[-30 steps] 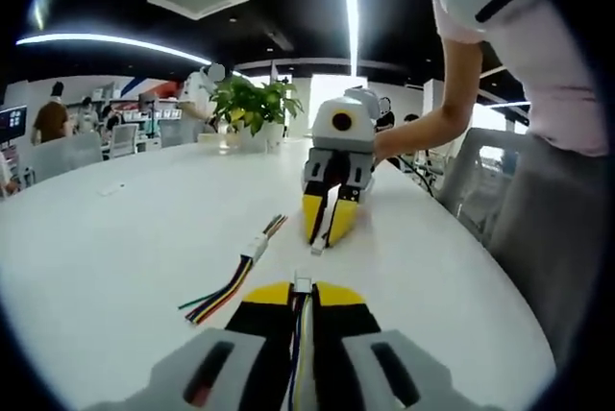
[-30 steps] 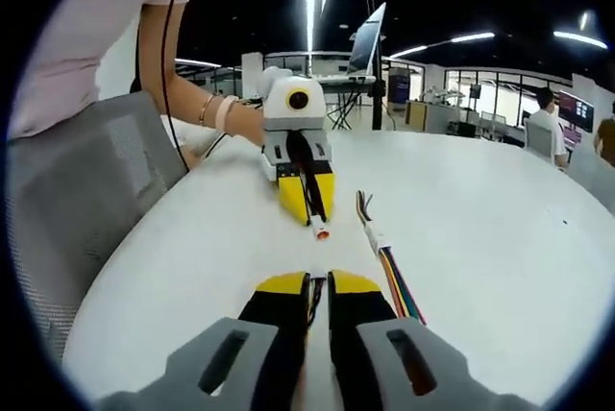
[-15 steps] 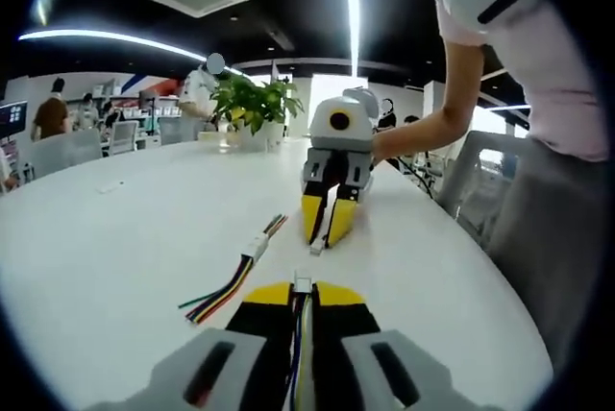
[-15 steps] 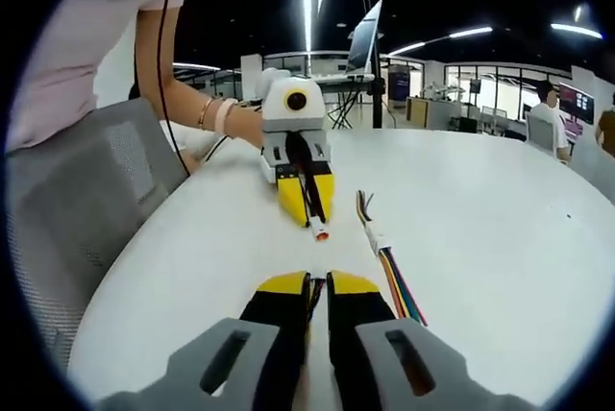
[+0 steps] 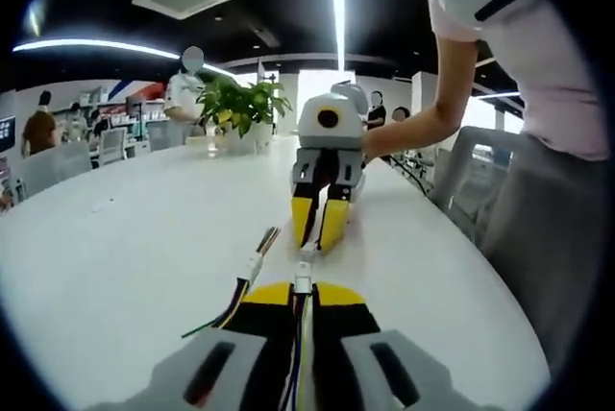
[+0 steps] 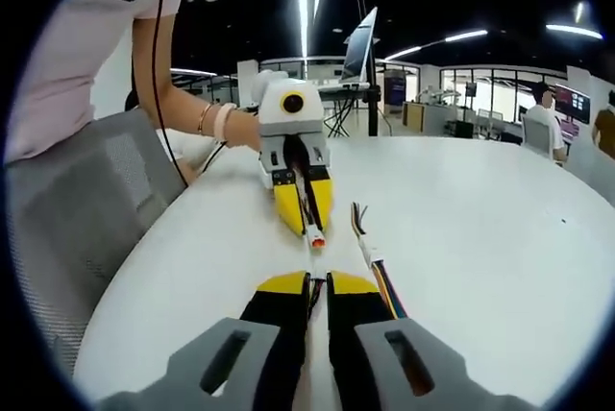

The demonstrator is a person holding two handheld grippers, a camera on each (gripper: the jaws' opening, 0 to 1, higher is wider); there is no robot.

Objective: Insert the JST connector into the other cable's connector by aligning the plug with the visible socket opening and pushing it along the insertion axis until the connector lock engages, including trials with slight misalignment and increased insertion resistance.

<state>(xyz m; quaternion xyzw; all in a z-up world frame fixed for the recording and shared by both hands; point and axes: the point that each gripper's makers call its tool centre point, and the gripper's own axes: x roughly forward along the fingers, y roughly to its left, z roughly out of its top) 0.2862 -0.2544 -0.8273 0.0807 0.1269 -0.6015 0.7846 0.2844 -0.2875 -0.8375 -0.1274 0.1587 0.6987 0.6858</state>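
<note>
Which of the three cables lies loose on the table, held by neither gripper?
The multicoloured ribbon cable beside the left gripper; the other two are each clamped in a gripper.

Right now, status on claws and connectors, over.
Left claw shut on white plug. Right claw shut on its cable. Connectors tip to tip, seating unclear. Spare cable lies beside, not blocking.

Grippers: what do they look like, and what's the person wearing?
Both match: the left gripper and right gripper have yellow-tipped jaws with black inner faces, a grey-and-white body and a white domed top. Seen from behind, the jaws are black with yellow tips on grey slotted mounts. The person wears a pale pink short sleeve with a black mark and a wristband.
</note>
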